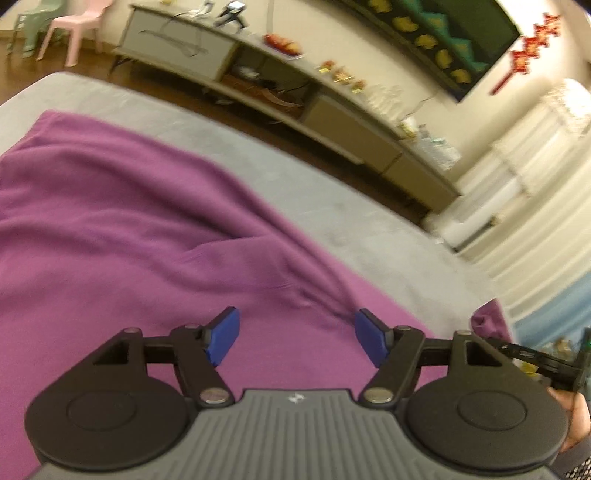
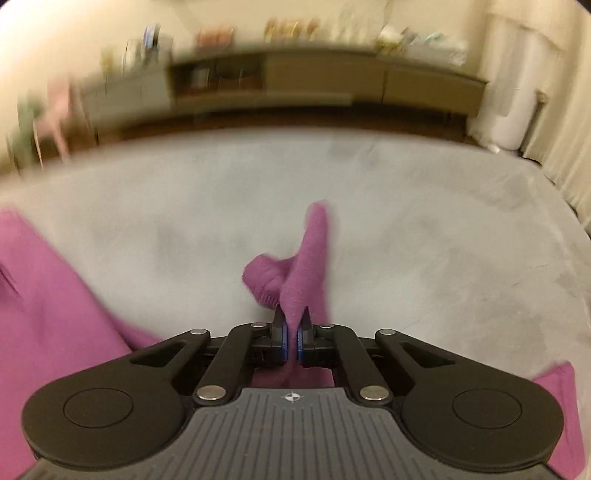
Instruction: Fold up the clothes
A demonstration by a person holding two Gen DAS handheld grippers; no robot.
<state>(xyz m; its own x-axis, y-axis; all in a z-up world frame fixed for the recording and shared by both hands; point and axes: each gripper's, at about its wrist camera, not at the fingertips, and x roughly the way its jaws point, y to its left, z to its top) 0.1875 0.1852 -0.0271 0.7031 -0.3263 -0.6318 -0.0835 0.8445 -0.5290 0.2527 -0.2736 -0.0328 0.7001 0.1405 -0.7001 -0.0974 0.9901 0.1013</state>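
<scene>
A purple garment (image 1: 129,221) lies spread on a grey surface (image 1: 332,206), wrinkled toward the right. My left gripper (image 1: 295,339) is open just above the cloth, its blue pads (image 1: 221,339) wide apart and empty. In the right wrist view my right gripper (image 2: 291,332) is shut on a bunched edge of the purple garment (image 2: 306,258), which sticks up past the fingertips above the grey surface (image 2: 443,240). More purple cloth (image 2: 44,295) lies at the left. The right wrist view is blurred by motion.
A long low cabinet (image 1: 314,110) with shelves and small items stands beyond the surface. A pink chair (image 1: 77,26) and a green chair (image 1: 37,22) stand at the far left. White curtains (image 1: 535,184) hang at the right.
</scene>
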